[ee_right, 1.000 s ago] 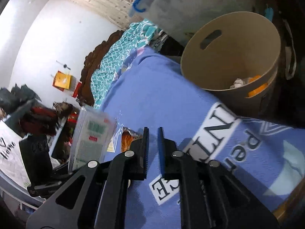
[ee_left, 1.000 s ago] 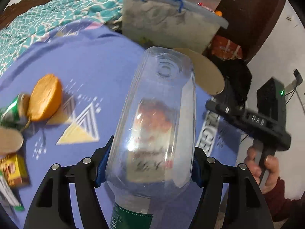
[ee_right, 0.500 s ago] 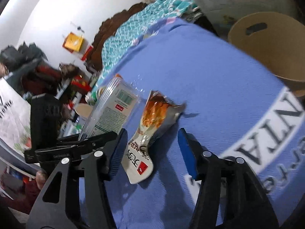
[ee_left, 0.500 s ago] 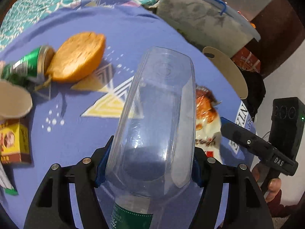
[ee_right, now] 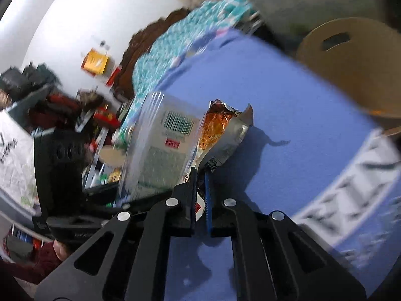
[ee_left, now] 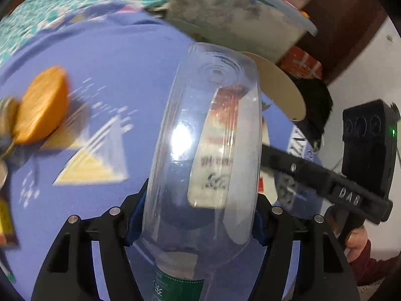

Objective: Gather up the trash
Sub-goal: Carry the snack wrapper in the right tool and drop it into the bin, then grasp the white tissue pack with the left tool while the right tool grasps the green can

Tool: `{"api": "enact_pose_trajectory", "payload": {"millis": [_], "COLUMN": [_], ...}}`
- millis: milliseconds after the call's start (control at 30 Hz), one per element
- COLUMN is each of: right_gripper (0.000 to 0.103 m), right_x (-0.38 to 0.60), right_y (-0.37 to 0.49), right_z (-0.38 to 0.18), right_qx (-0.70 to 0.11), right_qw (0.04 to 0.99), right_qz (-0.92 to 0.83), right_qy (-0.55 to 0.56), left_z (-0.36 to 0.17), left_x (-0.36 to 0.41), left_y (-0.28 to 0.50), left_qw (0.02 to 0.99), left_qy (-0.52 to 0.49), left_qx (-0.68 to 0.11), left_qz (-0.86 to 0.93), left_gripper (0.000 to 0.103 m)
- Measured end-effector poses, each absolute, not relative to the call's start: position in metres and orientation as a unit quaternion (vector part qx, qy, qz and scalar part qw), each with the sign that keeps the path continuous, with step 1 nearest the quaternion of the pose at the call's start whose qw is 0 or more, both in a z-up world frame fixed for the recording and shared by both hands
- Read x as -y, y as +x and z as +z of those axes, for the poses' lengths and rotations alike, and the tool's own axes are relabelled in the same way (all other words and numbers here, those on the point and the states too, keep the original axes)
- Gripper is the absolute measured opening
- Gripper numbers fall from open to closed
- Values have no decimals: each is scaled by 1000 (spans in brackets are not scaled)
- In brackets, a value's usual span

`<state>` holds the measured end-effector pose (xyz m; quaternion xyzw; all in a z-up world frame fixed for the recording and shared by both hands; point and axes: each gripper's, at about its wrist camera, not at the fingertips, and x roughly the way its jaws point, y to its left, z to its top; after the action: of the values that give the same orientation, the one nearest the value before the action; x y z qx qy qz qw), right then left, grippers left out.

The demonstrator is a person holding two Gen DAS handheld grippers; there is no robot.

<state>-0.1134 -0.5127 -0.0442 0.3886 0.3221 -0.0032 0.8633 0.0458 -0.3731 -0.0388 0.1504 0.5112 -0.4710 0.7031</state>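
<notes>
Both grippers are full now, so this is the carry step.

The left gripper (ee_left: pixel 198 215) holds a clear plastic bottle (ee_left: pixel 208 145). Its two blue pads press on the bottle's sides, and the bottle's bottom end points away from the camera. It hangs over the blue blanket (ee_left: pixel 120 57) on the bed.

The right gripper (ee_right: pixel 200 195) is pinched almost all the way closed on the bottom end of a shiny snack wrapper (ee_right: pixel 220 133). The torn top of the wrapper sticks up and shows orange inside. The wrapper casts a shadow on the blanket, so it looks lifted, but I cannot be sure it is fully off the bed.

The tan trash bin (ee_right: pixel 351 67) stands off the far right edge of the bed, and its top is open. Something orange already lies inside it.

Next, I think each hand should go to the bin, stop right over the open top, and then let go. The two hands are close together, so one should go first so they do not bump. The wrapper is light and floppy, so it must be well over the bin before it drops.

More trash lies near the left edge of the bed: an orange peel (ee_left: pixel 40 105) and a small box (ee_left: pixel 6 223).
</notes>
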Motion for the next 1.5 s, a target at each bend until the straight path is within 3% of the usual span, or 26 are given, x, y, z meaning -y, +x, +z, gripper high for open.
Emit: {"api": "enact_pose_trajectory", "payload": {"millis": [400, 500, 533, 567, 600, 967, 1233, 1500], "right_gripper": [11, 17, 34, 70, 83, 80, 80, 80], "right_x": [649, 671, 675, 679, 678, 649, 589, 486], "right_y": [-173, -172, -172, -175, -179, -192, -149, -66], "right_z": [-33, -36, -36, -36, -33, -14, 6, 11], "right_qx": [-246, -250, -245, -236, -224, -177, -207, -280], "right_qw": [855, 844, 841, 838, 841, 859, 882, 893], "right_qz": [-156, -193, -197, -204, -212, -208, -140, -24], "right_qy": [429, 434, 441, 447, 446, 433, 401, 352], "left_z": [-30, -23, -16, -10, -6, 33, 42, 74], "left_x": [526, 559, 565, 567, 567, 461, 291, 88], "left_y": [40, 43, 43, 43, 43, 47, 61, 93], "left_qw": [665, 678, 689, 692, 692, 738, 812, 900], "left_qy": [184, 189, 185, 180, 176, 123, 107, 14], "left_qx": [-501, -492, -479, -474, -473, -451, -426, -388], "left_qz": [-522, -513, -511, -514, -516, -487, -385, -200], "left_gripper": [64, 89, 89, 89, 90, 90, 90, 92]}}
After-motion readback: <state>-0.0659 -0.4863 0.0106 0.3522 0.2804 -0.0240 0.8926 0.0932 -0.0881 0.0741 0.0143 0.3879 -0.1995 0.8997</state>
